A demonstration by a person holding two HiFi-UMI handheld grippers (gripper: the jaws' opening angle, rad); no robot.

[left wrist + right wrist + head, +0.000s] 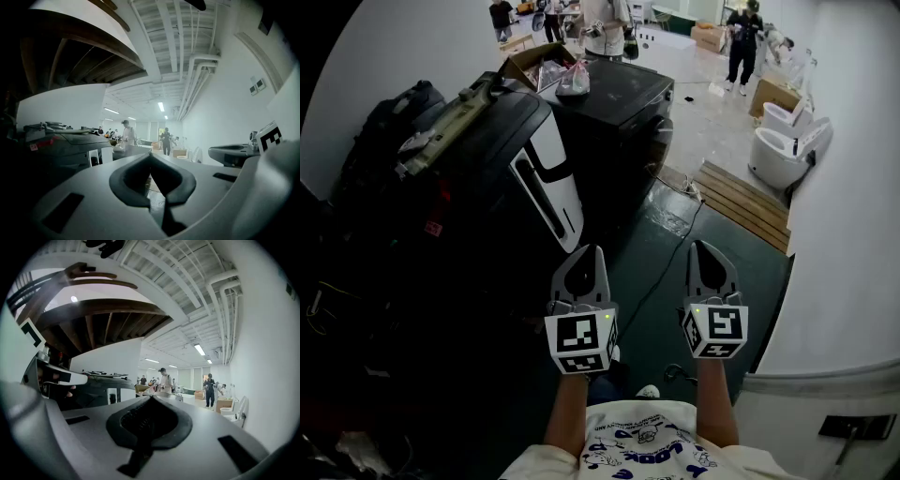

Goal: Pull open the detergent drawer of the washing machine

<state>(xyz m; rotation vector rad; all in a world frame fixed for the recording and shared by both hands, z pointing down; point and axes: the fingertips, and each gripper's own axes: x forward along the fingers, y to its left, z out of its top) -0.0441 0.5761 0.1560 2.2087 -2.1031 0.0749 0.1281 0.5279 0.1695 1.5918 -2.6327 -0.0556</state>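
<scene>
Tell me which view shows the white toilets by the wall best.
The head view: both white toilets show from above, whole, beside the wooden boards. The right gripper view catches one small at its right edge; the left gripper view shows nothing clear of them.

Couldn't make out the drawer on the washer, front was way too dark. People at the back were tiny.

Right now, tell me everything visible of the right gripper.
The right gripper is pale grey plastic with dark pads; its jaws are shut, empty. A cube with black-and-white markers and a green light sits at its rear. A bare forearm holds it level above the dark floor, beside the left gripper.
</scene>
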